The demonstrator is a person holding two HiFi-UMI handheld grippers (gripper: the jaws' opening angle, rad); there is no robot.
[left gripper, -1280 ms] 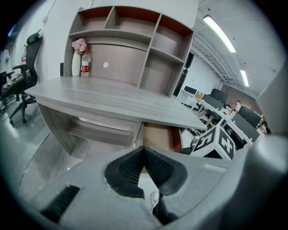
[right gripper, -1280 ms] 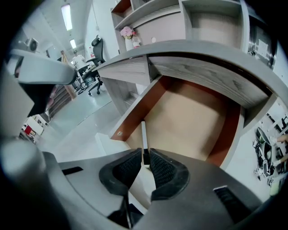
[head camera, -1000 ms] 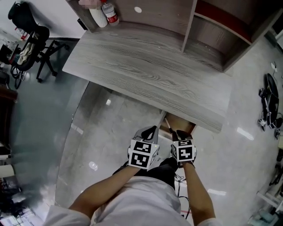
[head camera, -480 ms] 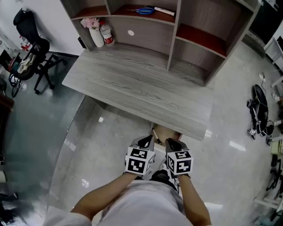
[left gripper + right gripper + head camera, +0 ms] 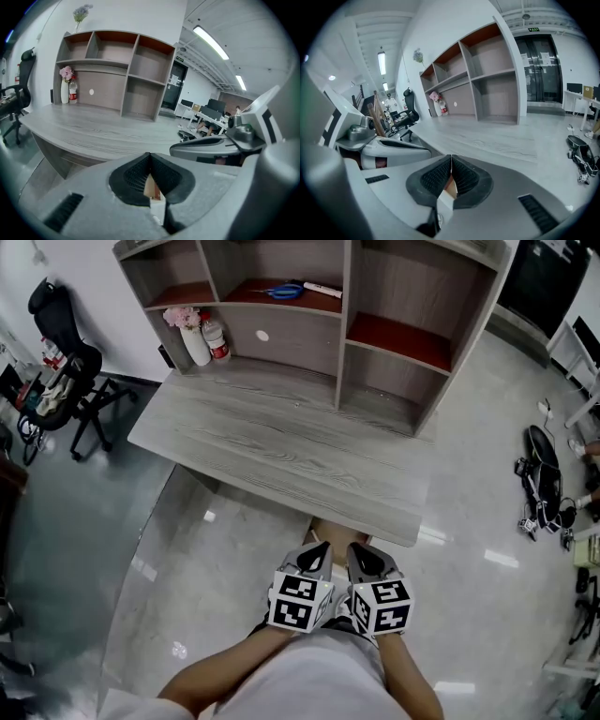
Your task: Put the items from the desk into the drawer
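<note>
A grey wooden desk (image 5: 281, 442) with a shelf unit (image 5: 342, 334) at its back stands ahead of me. On the desk's far left are a white vase with pink flowers (image 5: 192, 338) and a red-labelled bottle (image 5: 217, 341). Blue scissors (image 5: 281, 292) and a white pen (image 5: 323, 289) lie on an upper shelf. A light brown drawer part (image 5: 328, 524) shows under the desk's front edge. My left gripper (image 5: 316, 554) and right gripper (image 5: 361, 556) hang side by side just in front of it, both shut with nothing in them. The left gripper view shows the vase (image 5: 64, 89) too.
A black office chair (image 5: 66, 362) stands left of the desk. A black wheeled object (image 5: 539, 484) lies on the glossy floor at the right. White furniture edges (image 5: 581, 343) show at the far right.
The head view has drawn back and tilted up, so the whole shelf unit, scissors and pen now show. Both grippers stayed shut and side by side, now lower in the picture.
</note>
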